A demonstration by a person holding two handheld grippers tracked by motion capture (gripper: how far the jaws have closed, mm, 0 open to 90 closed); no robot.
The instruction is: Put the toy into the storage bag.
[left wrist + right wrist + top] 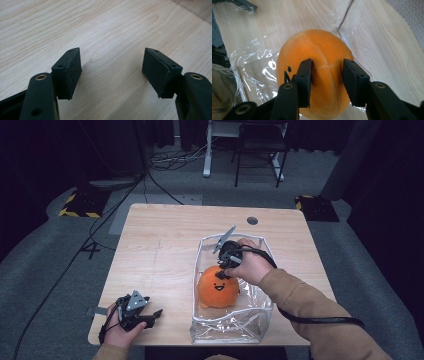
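Observation:
An orange round plush toy with a smiling face [217, 290] sits inside a clear plastic bag [230, 327] that stands open on the right half of the wooden table [160, 235]. My right gripper [223, 270] points down into the bag over the toy's top. In the right gripper view its jaws stand apart on either side of the plush [317, 47]; the fabric between them is not pinched, so the right gripper [325, 68] is open. My left gripper [155, 316] rests near the table's front left corner. It is open [112, 62] over bare wood.
A small round hole [252, 220] lies near the table's far edge. Beyond the table are grey carpet, black cables [165, 190], a white desk leg [206, 150], a dark chair frame [257, 155], and yellow-and-black striped bases [80, 202] at both sides.

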